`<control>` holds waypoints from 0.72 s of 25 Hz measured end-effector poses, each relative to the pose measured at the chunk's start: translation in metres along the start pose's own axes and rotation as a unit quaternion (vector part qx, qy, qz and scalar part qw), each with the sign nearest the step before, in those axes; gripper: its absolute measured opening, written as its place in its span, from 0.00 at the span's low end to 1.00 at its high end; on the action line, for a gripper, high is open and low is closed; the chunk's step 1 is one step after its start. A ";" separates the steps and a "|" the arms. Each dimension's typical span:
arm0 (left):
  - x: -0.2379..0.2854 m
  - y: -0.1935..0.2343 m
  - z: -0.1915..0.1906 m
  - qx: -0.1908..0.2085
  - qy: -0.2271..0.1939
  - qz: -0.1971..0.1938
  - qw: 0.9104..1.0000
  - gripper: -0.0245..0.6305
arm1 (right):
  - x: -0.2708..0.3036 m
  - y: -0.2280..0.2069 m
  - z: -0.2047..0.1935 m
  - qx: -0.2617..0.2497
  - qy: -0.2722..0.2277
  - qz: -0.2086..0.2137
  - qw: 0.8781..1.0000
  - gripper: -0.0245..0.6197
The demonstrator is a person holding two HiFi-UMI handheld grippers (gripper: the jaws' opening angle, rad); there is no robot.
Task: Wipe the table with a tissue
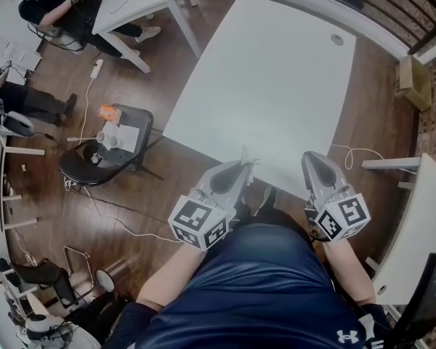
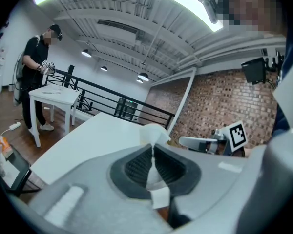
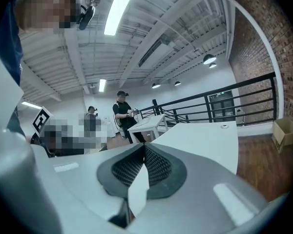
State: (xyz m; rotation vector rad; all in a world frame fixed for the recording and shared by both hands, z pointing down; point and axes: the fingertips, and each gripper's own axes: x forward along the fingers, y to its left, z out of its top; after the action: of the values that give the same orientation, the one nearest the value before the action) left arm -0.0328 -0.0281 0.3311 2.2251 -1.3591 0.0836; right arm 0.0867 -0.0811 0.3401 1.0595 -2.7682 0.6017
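We hold the left gripper [image 2: 153, 149] with its jaws pressed together on the tissue [image 2: 154, 133], which puffs out past their tips. The right gripper [image 3: 144, 151] has its jaws together on nothing. The table [image 1: 276, 86] lies just ahead of both. Each cube [image 1: 198, 224] bears a black square marker [image 1: 353, 214].

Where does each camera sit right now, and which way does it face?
Head view: on the person's head, looking steeply down at the white table; shows the person's torso, the left hand-held gripper and the right hand-held gripper.
Left gripper view: on the left hand-held gripper, looking along jaws shut on the tissue, across the table toward a brick wall.
Right gripper view: on the right hand-held gripper, looking along its closed jaws, across the table toward a railing.
Shared: all three show the table.
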 end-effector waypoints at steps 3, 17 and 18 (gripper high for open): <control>-0.001 0.001 0.002 -0.002 -0.001 -0.003 1.000 0.06 | 0.003 0.004 0.002 0.001 0.000 0.001 1.000 0.04; 0.001 0.000 0.000 -0.008 0.002 -0.001 1.000 0.06 | 0.003 0.004 -0.003 0.004 0.007 0.004 1.000 0.04; 0.001 0.000 0.000 -0.008 0.002 -0.001 1.000 0.06 | 0.002 0.004 -0.003 0.004 0.007 0.004 1.000 0.04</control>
State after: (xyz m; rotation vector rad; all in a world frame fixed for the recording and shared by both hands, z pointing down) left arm -0.0323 -0.0287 0.3317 2.2116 -1.3509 0.0762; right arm 0.0820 -0.0785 0.3423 1.0421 -2.7613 0.6187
